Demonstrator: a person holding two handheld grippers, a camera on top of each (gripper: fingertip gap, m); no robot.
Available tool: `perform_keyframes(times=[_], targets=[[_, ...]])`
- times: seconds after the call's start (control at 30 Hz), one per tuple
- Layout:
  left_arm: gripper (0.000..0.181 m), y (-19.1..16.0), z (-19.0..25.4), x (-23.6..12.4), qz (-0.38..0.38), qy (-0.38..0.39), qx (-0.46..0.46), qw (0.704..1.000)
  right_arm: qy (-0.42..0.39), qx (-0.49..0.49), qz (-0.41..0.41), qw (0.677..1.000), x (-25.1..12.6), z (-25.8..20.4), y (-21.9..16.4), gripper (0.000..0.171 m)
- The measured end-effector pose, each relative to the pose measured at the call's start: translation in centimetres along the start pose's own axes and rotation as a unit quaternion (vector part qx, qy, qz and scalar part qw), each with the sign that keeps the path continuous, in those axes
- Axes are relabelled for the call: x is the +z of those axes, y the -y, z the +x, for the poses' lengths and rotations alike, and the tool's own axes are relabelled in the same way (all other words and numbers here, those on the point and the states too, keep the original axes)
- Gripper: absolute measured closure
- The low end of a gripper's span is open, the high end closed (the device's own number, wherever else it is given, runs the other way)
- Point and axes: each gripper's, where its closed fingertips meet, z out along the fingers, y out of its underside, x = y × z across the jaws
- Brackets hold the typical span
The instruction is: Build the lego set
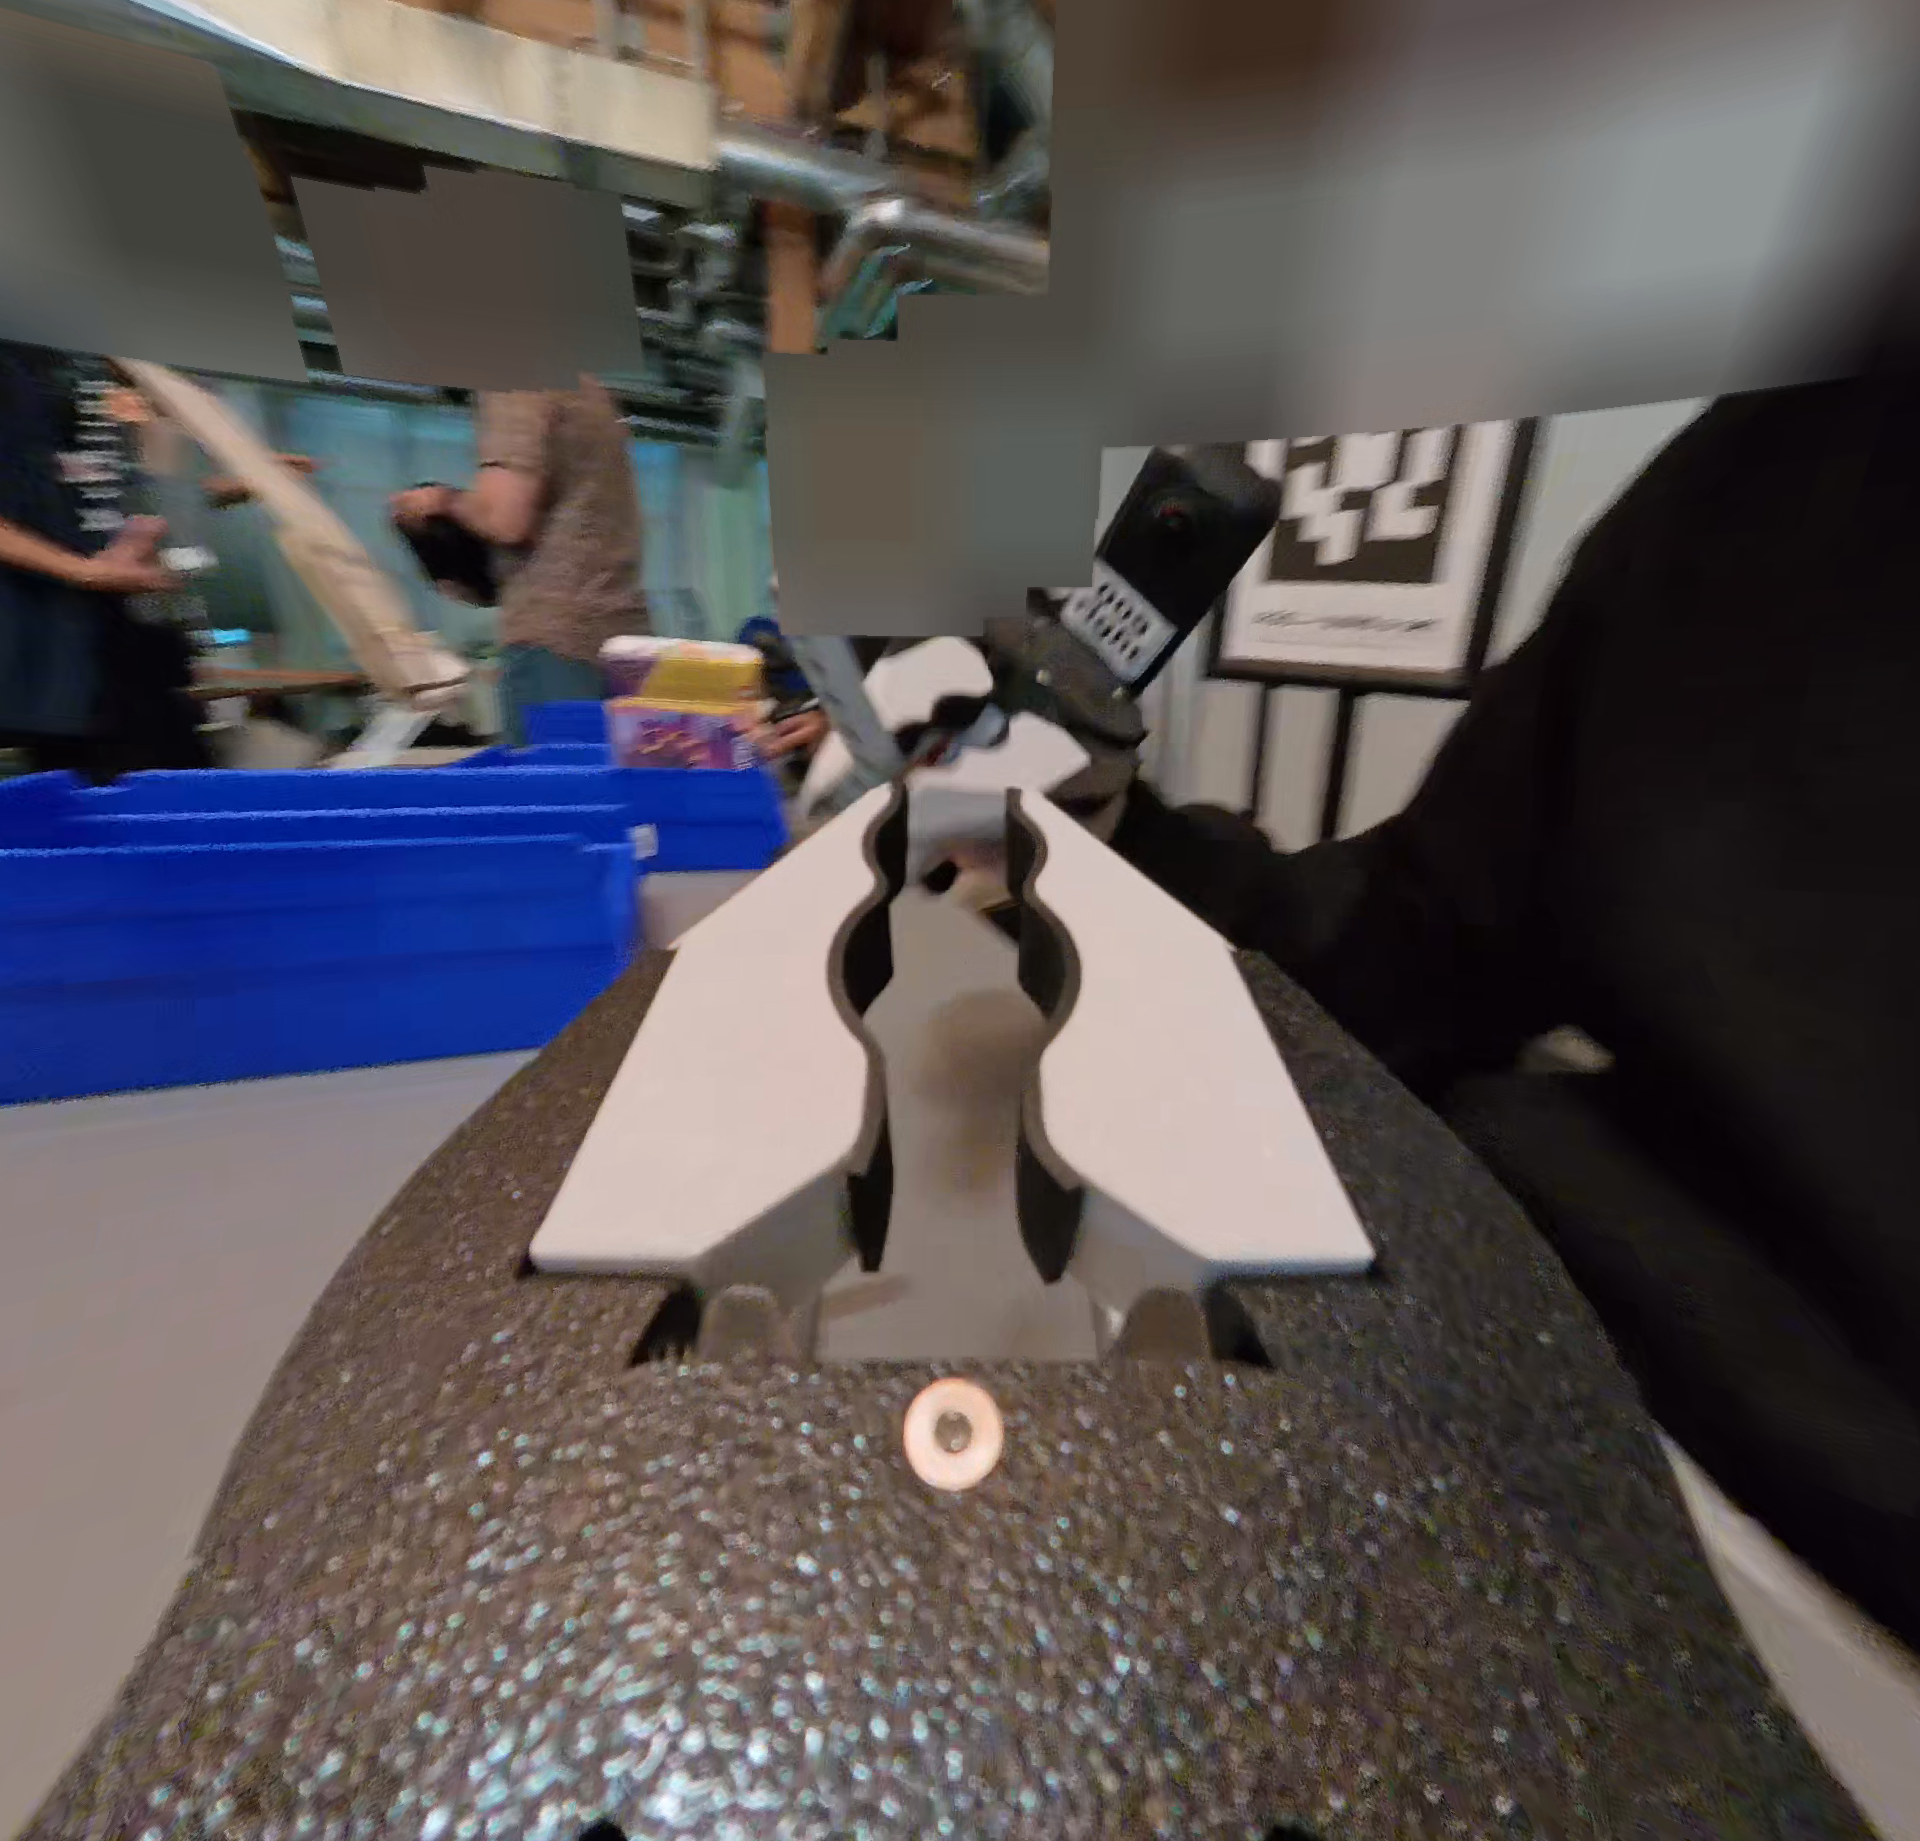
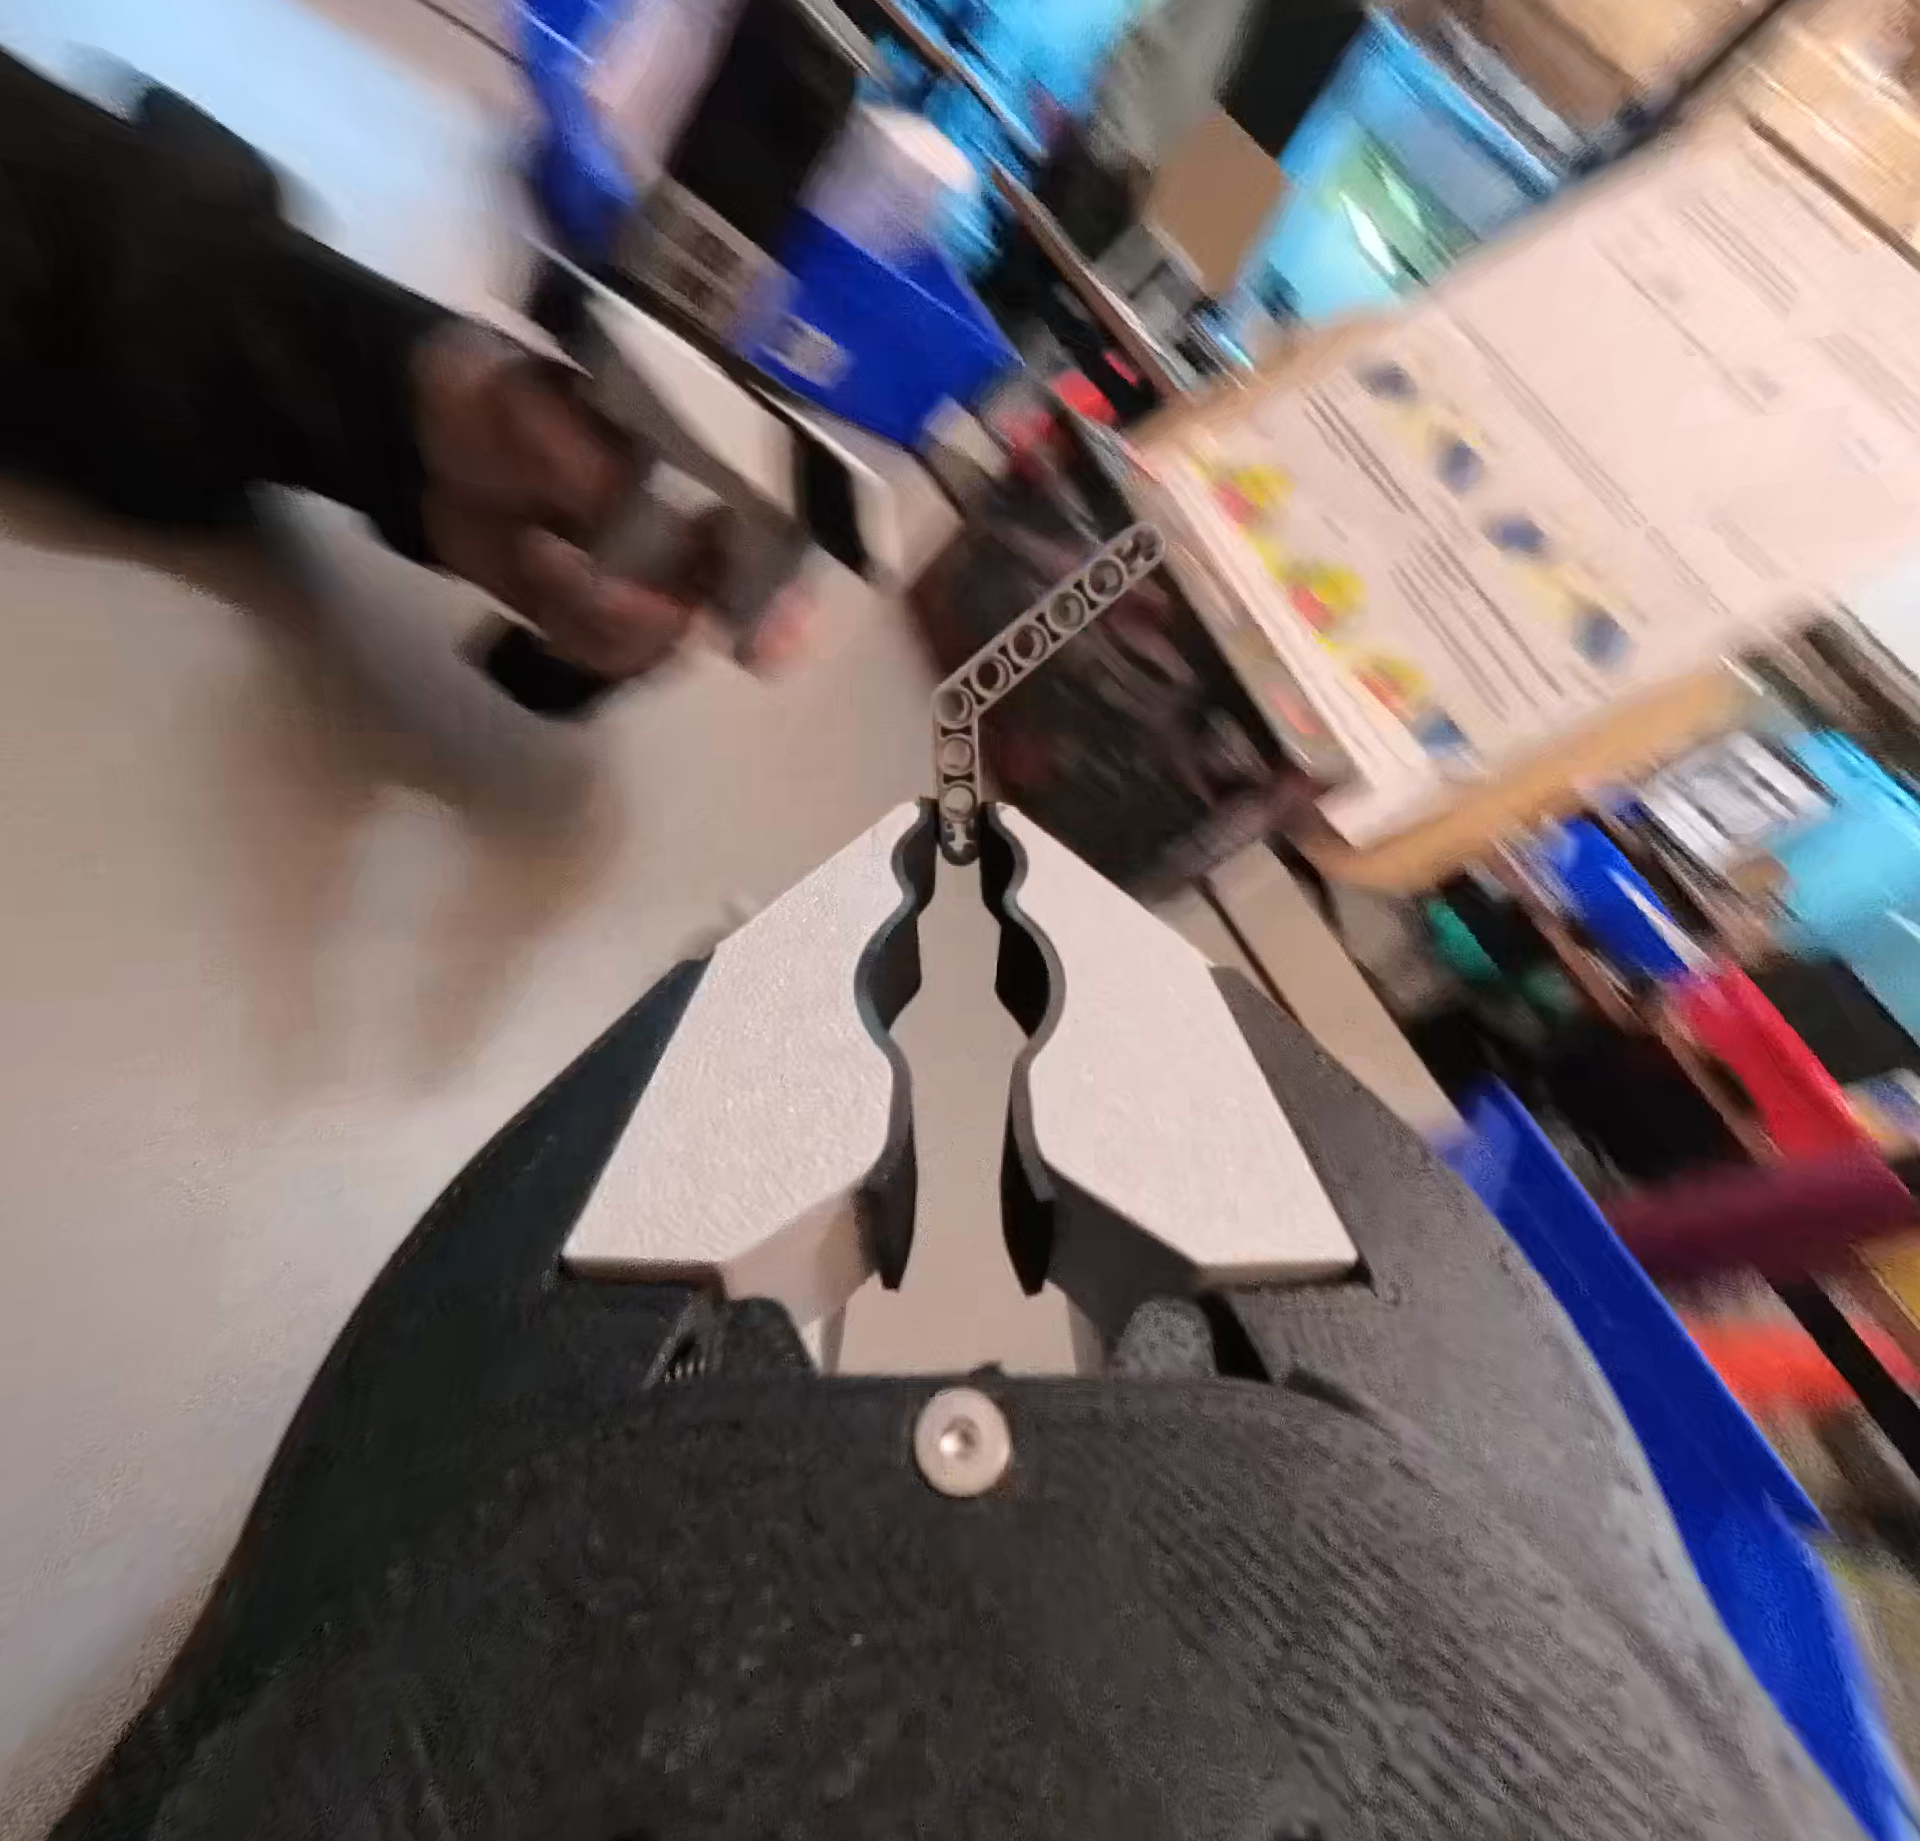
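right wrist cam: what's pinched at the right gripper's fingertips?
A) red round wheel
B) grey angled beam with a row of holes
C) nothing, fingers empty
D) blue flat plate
B: in the right wrist view the right gripper has its fingertips closed on one end of a grey angled plastic beam with a row of round holes, which sticks out beyond the tips and bends up to the right.
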Motion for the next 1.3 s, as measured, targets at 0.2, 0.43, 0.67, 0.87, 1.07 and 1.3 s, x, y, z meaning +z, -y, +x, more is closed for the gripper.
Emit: perform_keyframes(times=[0.2,0.43,0.67,0.87,1.07,1.3], targets=[[0.162,-3.2,-5.2,-2.3,-0.162,0.170,0.118,0.965,-0.239,0.105,-0.318,0.911,-8.3,17.4,-16.7,0.165],[0.155,-8.3,-4.9,-2.4,-0.323,0.145,0.164,0.921,-0.142,0.211,-0.405,0.878,-7.2,20.0,-26.0,0.113],[0.154,-10.6,-5.0,-2.3,-0.382,0.150,0.161,0.898,-0.098,0.169,-0.264,0.945,-6.9,13.6,-15.7,0.091],[0.152,-11.2,-5.5,-2.3,-0.398,0.166,0.175,0.885,0.070,0.011,-0.100,0.993,0.2,-2.9,-6.5,0.125],[0.144,-11.7,-5.6,-2.7,-0.408,0.166,0.132,0.888,0.115,0.021,-0.085,0.989,3.4,-5.7,-6.7,0.130],[0.141,-11.3,-6.6,-2.1,-0.395,0.141,0.074,0.905,0.130,0.077,-0.042,0.988,4.1,-5.4,-5.8,0.140]])
